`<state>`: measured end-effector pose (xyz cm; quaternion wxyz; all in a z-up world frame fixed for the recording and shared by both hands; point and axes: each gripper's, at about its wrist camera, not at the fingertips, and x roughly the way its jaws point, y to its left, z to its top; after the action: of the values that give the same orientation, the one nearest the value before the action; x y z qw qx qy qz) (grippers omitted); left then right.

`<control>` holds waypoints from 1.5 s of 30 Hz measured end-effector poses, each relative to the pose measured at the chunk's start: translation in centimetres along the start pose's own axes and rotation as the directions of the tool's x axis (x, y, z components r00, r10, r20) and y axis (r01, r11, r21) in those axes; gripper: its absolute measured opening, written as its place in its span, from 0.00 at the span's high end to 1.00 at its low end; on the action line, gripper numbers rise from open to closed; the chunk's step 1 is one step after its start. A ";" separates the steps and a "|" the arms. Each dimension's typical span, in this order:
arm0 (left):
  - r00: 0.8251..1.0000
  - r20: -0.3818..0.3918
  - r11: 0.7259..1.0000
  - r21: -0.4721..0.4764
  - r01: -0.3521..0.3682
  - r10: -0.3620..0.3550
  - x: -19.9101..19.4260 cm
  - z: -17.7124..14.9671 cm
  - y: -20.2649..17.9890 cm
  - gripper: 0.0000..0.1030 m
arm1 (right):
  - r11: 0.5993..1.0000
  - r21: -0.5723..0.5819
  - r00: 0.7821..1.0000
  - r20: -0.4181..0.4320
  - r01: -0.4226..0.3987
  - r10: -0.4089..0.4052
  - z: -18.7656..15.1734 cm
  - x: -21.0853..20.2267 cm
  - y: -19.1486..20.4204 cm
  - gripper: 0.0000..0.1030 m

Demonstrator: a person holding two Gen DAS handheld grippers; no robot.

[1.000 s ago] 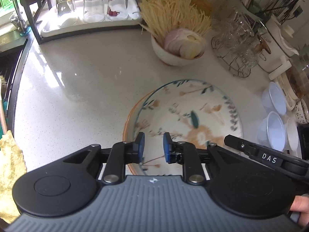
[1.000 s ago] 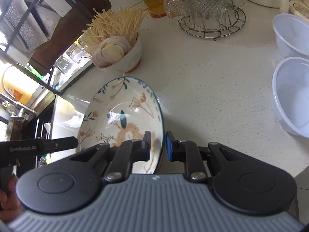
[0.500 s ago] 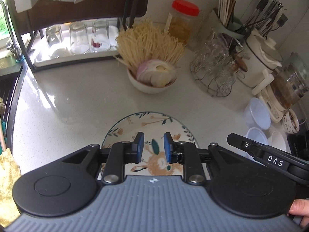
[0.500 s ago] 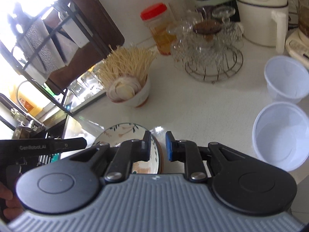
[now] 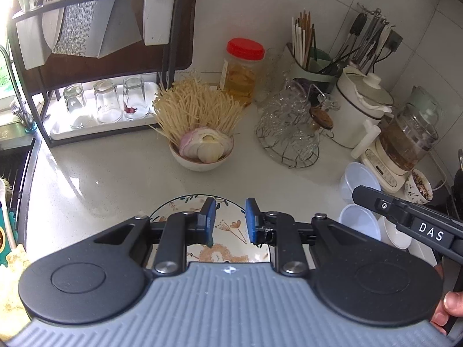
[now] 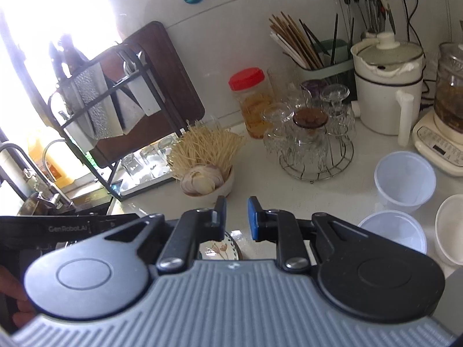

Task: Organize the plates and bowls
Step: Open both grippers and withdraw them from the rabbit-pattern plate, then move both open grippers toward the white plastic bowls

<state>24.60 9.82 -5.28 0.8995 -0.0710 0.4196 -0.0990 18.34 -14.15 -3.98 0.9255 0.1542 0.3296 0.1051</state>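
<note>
A floral plate (image 5: 228, 245) lies on the white counter (image 5: 110, 179), mostly hidden under my left gripper (image 5: 230, 211). That gripper hangs above the plate, its blue pads a small gap apart with nothing between them. In the right wrist view only a sliver of the plate (image 6: 220, 250) shows below my right gripper (image 6: 237, 211), which is also narrowly open and empty, above the plate's right edge. A white bowl (image 5: 202, 156) of enoki mushrooms and sliced onion stands behind the plate. Each gripper's body shows at the edge of the other's view.
Clear plastic bowls (image 6: 405, 179) and a white bowl (image 6: 451, 228) sit at the right. Behind are a wire stand of glasses (image 5: 292, 136), a red-lidded jar (image 5: 244, 69), a utensil holder, a pot and an appliance. A black dish rack (image 5: 101, 57) with upturned glasses stands back left beside the sink.
Both grippers have lifted up and back from the floral plate and tilted toward level, so the plate has slid low in both views and the back wall has come into sight. Jaw gaps are unchanged.
</note>
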 end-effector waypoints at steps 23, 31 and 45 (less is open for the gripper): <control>0.988 0.011 0.986 0.069 0.151 -0.152 -5.0 -3.0 2.2 0.75 | 0.993 0.030 0.992 0.054 0.114 -0.116 -3.3 -4.0 5.1 0.80; 0.977 -0.030 0.967 0.137 0.214 -0.212 -4.3 -2.9 2.0 0.75 | 0.982 0.082 0.981 0.073 0.172 -0.178 -4.5 -5.3 5.5 0.80; 0.960 -0.090 0.946 0.169 0.278 -0.266 -0.6 -3.0 -2.4 0.75 | 0.954 0.172 0.962 0.077 0.244 -0.260 -5.0 -6.5 0.6 0.80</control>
<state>21.62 7.48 -6.29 0.8655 -0.0431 0.4247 -0.2618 10.14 -14.47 -3.69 0.9310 0.1900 0.3078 -0.0487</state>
